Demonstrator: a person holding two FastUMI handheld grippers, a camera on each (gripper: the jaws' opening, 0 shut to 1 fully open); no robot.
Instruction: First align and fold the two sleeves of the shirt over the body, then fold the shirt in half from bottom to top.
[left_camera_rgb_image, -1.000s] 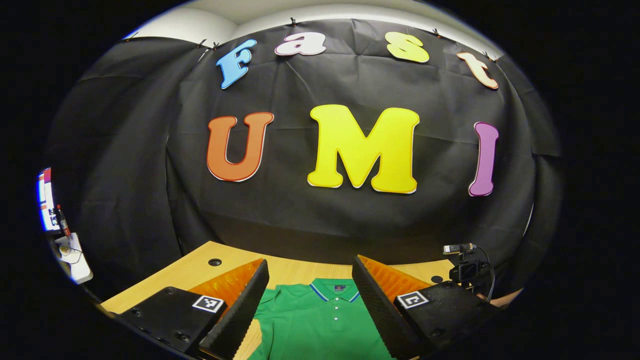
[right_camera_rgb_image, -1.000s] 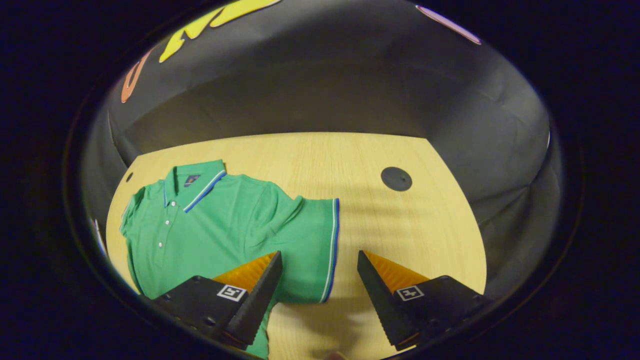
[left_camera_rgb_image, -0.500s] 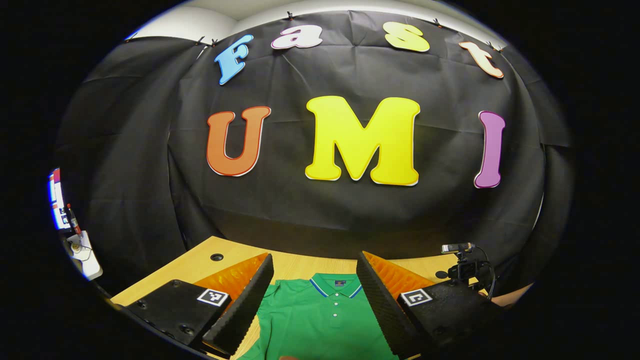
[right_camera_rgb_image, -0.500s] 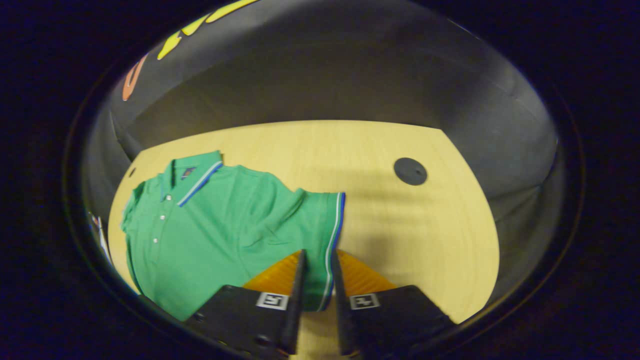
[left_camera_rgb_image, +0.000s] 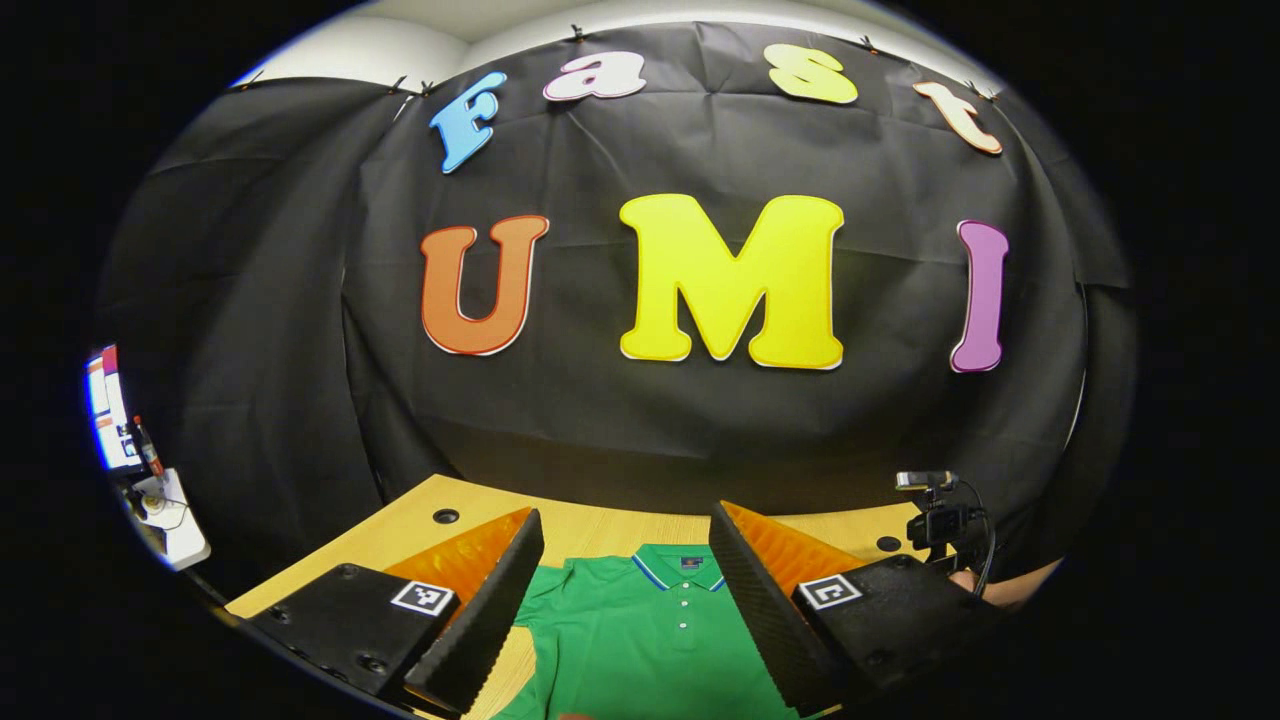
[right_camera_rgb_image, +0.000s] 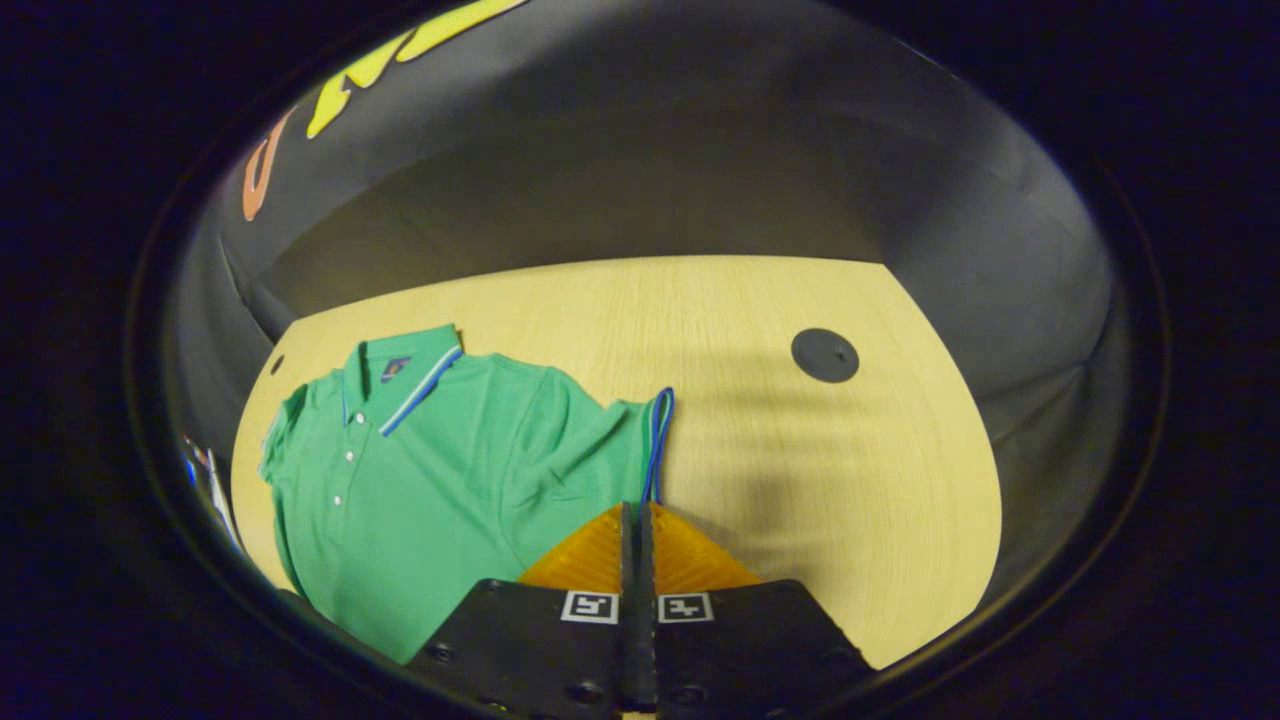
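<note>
Scene: While the green shirt (right_camera_rgb_image: 430, 480) lies face up on the desk (right_camera_rgb_image: 800, 460), collar toward the booth wall, work stands at the first sleeve fold.
Right hand-held gripper (right_camera_rgb_image: 637, 515): closed, fingers pinched together on the blue-trimmed cuff of the sleeve (right_camera_rgb_image: 640, 440) directly ahead of its tips; the cuff edge stands up in a loop there.
Why held so: a pinch at the hem looks meant to give control of the whole sleeve, so it can be carried across onto the body to the gripper's left.
Right pose: low and near the desk, angled down and forward, shirt body lying left of the fingers, bare desk to their right.
Left hand-held gripper (left_camera_rgb_image: 625, 590): open and empty, fingers wide apart.
Left pose: lifted above the shirt (left_camera_rgb_image: 650, 640), pointing level toward the wall, the collar framed between its fingers, apparently waiting its turn.
Far off: a small camera on a stand (left_camera_rgb_image: 935, 520) sits beyond the left gripper's right finger.
</note>
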